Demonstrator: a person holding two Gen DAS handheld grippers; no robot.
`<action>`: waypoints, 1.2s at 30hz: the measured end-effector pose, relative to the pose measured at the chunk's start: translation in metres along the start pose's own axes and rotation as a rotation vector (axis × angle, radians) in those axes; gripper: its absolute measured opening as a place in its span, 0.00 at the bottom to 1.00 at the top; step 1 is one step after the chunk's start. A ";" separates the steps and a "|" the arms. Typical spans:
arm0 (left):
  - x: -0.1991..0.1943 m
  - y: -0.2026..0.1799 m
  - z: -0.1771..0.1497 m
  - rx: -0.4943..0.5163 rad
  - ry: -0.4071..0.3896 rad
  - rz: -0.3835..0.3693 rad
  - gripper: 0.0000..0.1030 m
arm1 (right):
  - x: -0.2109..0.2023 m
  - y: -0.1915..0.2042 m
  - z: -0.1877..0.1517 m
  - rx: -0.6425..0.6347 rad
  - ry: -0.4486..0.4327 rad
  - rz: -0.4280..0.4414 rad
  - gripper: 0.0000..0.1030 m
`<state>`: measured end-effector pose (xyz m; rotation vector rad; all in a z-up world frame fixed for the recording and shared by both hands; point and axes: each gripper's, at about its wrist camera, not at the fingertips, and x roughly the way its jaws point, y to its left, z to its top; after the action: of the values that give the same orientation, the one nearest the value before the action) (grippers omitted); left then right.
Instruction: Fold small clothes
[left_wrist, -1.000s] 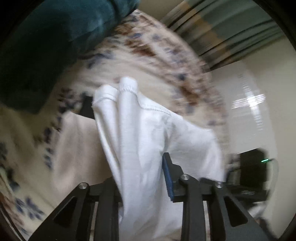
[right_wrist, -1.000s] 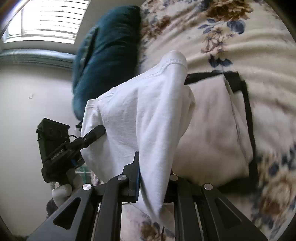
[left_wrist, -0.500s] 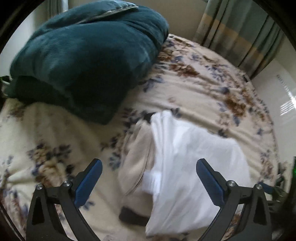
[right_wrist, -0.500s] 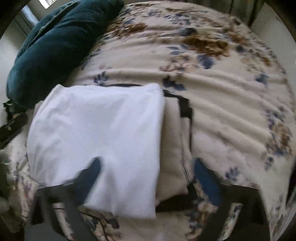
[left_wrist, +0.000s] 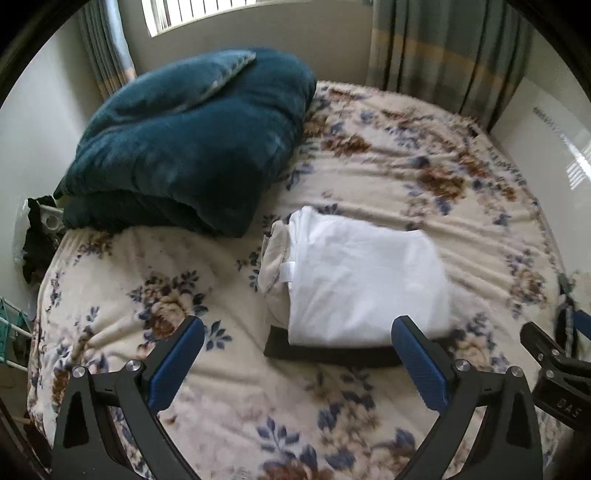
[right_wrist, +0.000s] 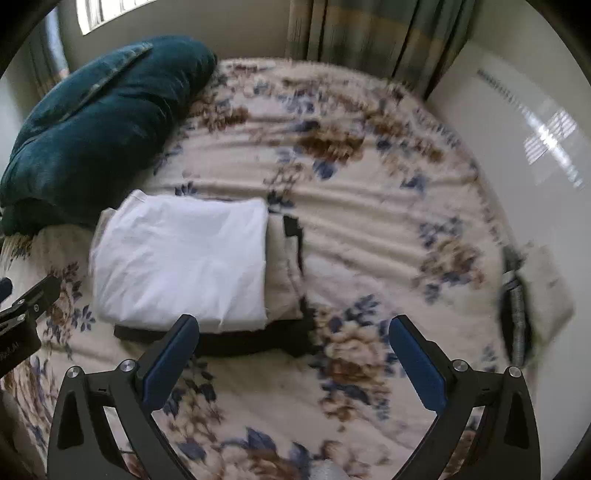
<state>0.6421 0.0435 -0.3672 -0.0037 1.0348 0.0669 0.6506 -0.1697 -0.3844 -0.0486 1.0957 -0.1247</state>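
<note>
A folded white garment (left_wrist: 362, 280) lies on top of a folded beige garment with black trim (left_wrist: 273, 254) on the floral bedspread (left_wrist: 369, 173). It also shows in the right wrist view (right_wrist: 181, 258), with the beige piece (right_wrist: 280, 266) sticking out to its right. My left gripper (left_wrist: 297, 332) is open and empty, held back above the stack's near edge. My right gripper (right_wrist: 293, 332) is open and empty, held back to the right of the stack. The right gripper's body shows at the left wrist view's right edge (left_wrist: 554, 369).
A bulky dark teal blanket (left_wrist: 184, 147) lies folded at the bed's far left. Curtains (left_wrist: 443, 55) and a window are behind the bed. More small clothes (right_wrist: 532, 306) lie at the bed's right edge. A white wall stands to the right.
Both grippers let go of the white garment, which now lies folded on the beige one. Both opened and pulled back and up from the stack.
</note>
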 end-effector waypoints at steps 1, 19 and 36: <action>-0.016 -0.001 -0.002 0.000 -0.009 -0.005 1.00 | -0.019 -0.003 -0.002 -0.004 -0.015 -0.004 1.00; -0.283 -0.011 -0.046 0.012 -0.215 -0.070 1.00 | -0.337 -0.058 -0.077 0.029 -0.278 -0.016 1.00; -0.380 0.005 -0.093 0.004 -0.288 -0.055 1.00 | -0.479 -0.076 -0.140 0.040 -0.411 0.004 1.00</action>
<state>0.3686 0.0253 -0.0884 -0.0183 0.7466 0.0144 0.3045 -0.1818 -0.0173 -0.0340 0.6829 -0.1266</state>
